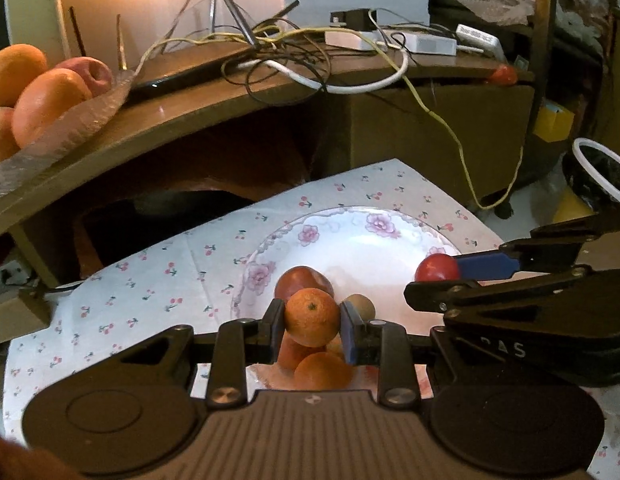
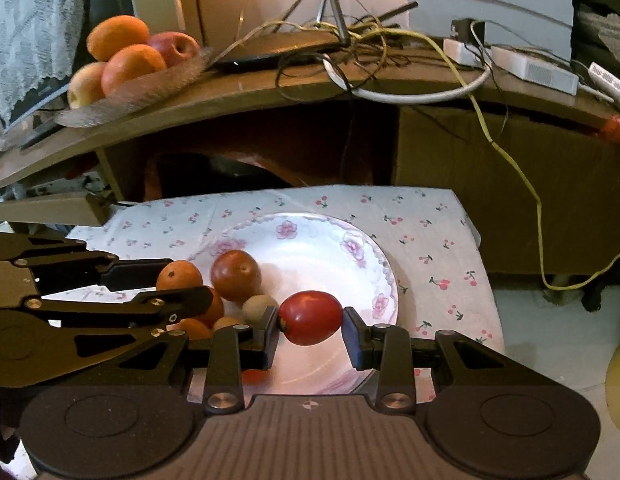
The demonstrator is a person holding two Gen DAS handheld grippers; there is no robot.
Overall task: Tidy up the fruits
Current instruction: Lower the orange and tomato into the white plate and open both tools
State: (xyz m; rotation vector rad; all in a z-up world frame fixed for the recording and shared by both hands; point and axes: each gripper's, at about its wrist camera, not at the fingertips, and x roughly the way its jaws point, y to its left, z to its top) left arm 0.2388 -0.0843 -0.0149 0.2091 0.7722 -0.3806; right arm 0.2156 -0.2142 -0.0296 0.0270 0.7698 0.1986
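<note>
**Two Grippers, Two Fruits Over a Flowered Plate**

Black two-finger tools fill the foreground of both wrist views. Left gripper (image 1: 311, 318) is clamped on a small round orange mandarin (image 1: 311, 316), its blue-padded fingers pressing both sides of the fruit, which hangs above a cluster of other fruit on the plate. Right gripper (image 2: 311, 320) holds a glossy red oval tomato-like fruit (image 2: 310, 317) lengthwise between its fingers, over the near middle of the same dish.

Below them sits a white round ceramic plate with pink flower print (image 2: 329, 248), resting on a white cloth dotted with small red cherries (image 2: 429, 240). On the plate's left half lies a dark reddish-brown round fruit (image 2: 234, 275), touching a small tan ball-shaped fruit (image 2: 256, 307) just beside it. More orange mandarins (image 1: 321, 372) lie under the left tool, partly hidden by its fingers.

Behind the cloth stands a brown wooden shelf (image 2: 270, 92) carrying a tangle of yellow, white and dark cables (image 2: 369, 48). At the shelf's left end, well apart from the plate, a clear dish of large oranges and red apples (image 2: 126, 60) sits beneath a bright lamp glow. White power adapters (image 2: 529, 66) lie toward the right end.
</note>
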